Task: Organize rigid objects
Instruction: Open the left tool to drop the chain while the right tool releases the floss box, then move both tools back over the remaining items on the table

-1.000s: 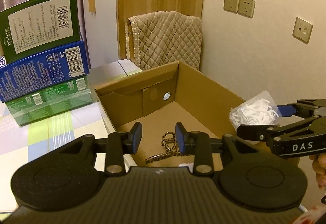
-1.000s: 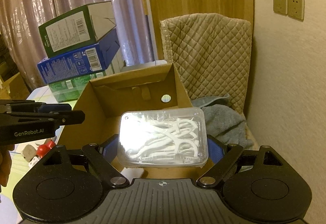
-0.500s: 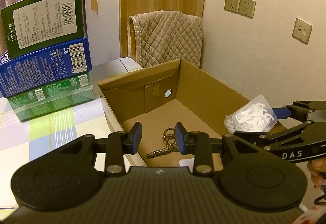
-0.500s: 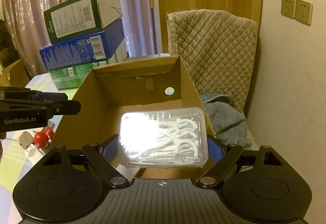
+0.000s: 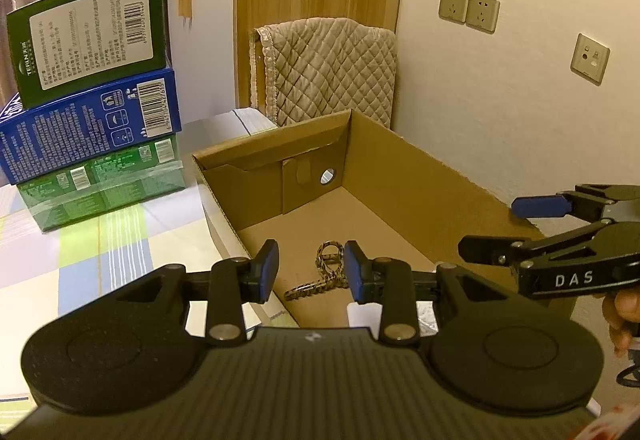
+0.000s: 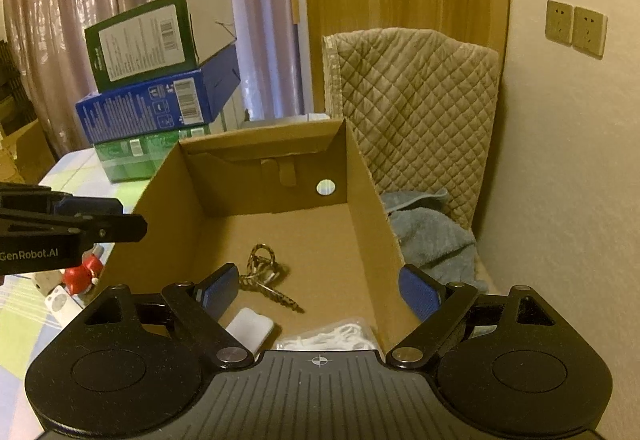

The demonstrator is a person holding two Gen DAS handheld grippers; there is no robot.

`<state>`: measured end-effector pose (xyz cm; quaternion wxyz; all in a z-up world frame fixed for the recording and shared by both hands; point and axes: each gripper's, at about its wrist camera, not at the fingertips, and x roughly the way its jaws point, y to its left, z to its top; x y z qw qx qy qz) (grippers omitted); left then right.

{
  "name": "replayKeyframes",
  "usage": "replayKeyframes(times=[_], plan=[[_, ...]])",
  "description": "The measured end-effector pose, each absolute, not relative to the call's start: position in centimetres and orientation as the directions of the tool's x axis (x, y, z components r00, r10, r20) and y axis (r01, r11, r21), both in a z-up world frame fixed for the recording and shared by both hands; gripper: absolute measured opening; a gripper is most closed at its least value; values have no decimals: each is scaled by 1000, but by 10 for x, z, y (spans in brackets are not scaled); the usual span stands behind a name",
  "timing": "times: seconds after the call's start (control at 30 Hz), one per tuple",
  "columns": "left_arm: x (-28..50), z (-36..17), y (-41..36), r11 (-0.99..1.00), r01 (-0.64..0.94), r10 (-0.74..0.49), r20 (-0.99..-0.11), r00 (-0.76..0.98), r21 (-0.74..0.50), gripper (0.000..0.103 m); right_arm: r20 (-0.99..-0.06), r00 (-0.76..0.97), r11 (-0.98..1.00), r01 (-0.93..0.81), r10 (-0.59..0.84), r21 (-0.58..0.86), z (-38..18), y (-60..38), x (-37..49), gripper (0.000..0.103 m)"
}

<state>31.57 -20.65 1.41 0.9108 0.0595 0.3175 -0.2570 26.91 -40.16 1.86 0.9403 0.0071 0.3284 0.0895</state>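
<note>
An open cardboard box (image 6: 372, 196) stands on the table; it also shows in the left wrist view (image 5: 420, 168). Inside lie a patterned key strap (image 6: 266, 276), a small white case (image 6: 250, 328) and the clear box of white floss picks (image 6: 332, 336) at the near end. My right gripper (image 6: 316, 292) is open and empty above the box's near end. My left gripper (image 5: 311, 272) is open and empty, over the box's near left corner; the strap (image 5: 326, 272) shows between its fingers.
Three stacked cartons (image 5: 92, 100), green, blue and green, stand on the checked tablecloth left of the box. A red toy (image 6: 86, 272) and small white items lie left of the box. A quilted chair (image 6: 412, 108) with a grey towel (image 6: 432, 240) stands behind it, near the wall.
My right gripper opened and let go of the floss pick box, which now lies in the cardboard box. The left gripper has hardly moved.
</note>
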Motion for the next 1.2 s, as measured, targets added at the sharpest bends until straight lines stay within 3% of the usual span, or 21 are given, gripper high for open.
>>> replayKeyframes(times=[0.83, 1.2], plan=[[226, 94, -87, 928, 369, -335, -551, 765, -53, 33, -515, 800, 946, -315, 307, 74, 103, -314, 188, 84], [191, 92, 1, 970, 241, -221, -553, 803, -38, 43, -503, 773, 915, -390, 387, 105, 100, -258, 172, 84]])
